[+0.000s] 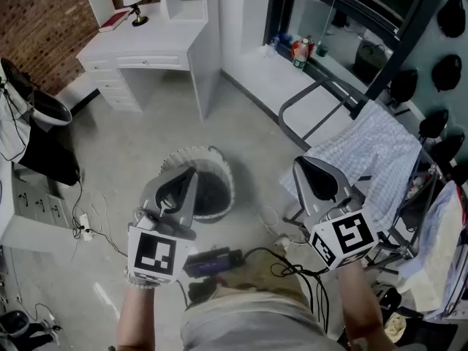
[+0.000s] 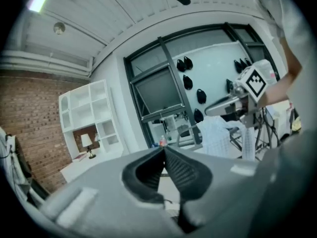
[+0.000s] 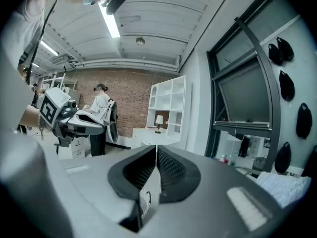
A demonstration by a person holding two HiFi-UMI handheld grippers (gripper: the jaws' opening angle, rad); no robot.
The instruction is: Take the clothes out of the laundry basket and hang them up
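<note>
The fingers [image 2: 184, 171] of your left gripper [image 2: 163, 148] are pressed together on nothing, and your right gripper [image 3: 156, 148] is likewise closed and empty. Both are held above the floor, with the basket [image 1: 227, 180] standing just beyond the left one. Its inside is too dark to make out the clothes, but expect them to be light, limp and tangle-prone. Open wide, pinch a bunched fold or a collar rather than a single thin layer, and lift high enough to clear the rim before carrying it toward the checked cloth [image 1: 380, 148] on your right.
</note>
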